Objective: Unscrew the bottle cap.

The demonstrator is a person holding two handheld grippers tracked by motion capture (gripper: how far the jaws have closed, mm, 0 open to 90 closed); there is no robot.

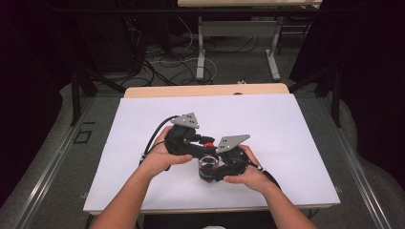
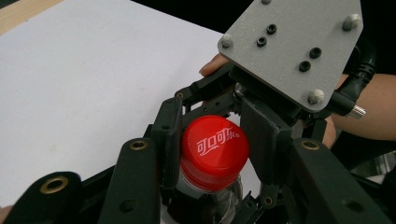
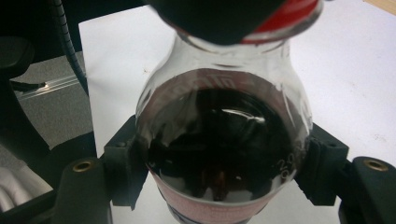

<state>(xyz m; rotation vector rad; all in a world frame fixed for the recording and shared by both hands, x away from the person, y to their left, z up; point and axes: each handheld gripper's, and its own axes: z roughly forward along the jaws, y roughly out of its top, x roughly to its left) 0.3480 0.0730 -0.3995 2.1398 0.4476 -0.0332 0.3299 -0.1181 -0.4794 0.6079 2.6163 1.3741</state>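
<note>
At frame centre over the white surface (image 1: pixel 286 143), the right gripper (image 3: pixel 219 177) is pinching the cola bottle (image 3: pixel 222 154) while the left gripper (image 2: pixel 217 140) is clamping its red cap (image 2: pixel 214 151) — twisting could slip or spill.

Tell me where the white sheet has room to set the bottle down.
The white sheet is bare along its far edge and out to both side edges. It is crowded near the front middle, where the left tool and right tool hold the bottle.
</note>
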